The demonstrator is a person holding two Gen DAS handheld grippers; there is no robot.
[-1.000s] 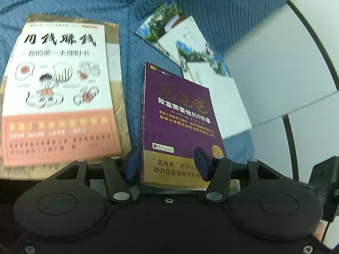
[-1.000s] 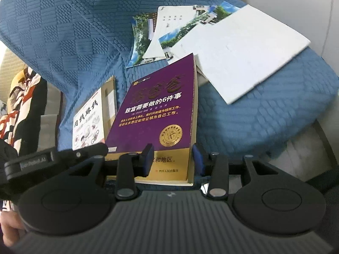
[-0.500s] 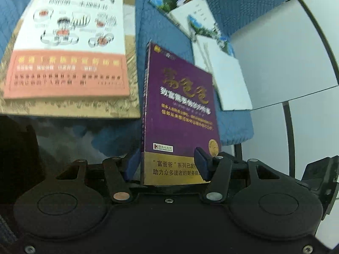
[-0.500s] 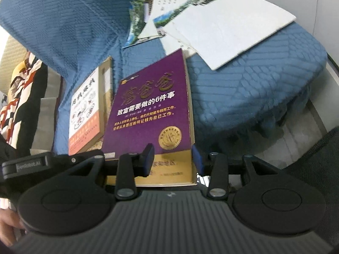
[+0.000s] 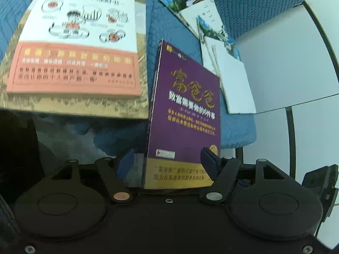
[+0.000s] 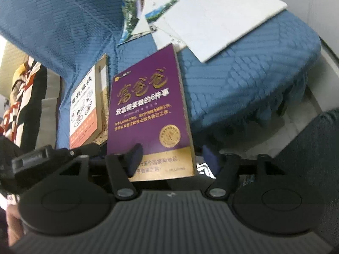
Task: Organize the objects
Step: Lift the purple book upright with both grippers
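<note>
A purple book with gold lettering (image 5: 184,114) (image 6: 148,110) lies with its near end jutting past the front edge of the blue quilted cover (image 5: 237,131) (image 6: 243,84). My left gripper (image 5: 167,158) has that near end between its jaws, which are opening. Its left pad (image 5: 126,158) stands clear of the book. My right gripper (image 6: 171,156) is at the same end, jaws also opening. Its right pad (image 6: 208,156) is apart from the book's edge. The left gripper's black body (image 6: 31,160) shows beside it.
A white-and-orange book (image 5: 76,42) (image 6: 84,110) rests on a larger tan one (image 5: 139,97) to the left. Postcards (image 5: 211,27) and a white sheet (image 6: 220,14) lie behind the purple book. A white panel (image 5: 286,53) stands right, a patterned cloth (image 6: 23,97) left.
The purple book has come toward the cover's front edge and now overhangs it. Both grippers' jaws stand wider, with gaps beside the book.
</note>
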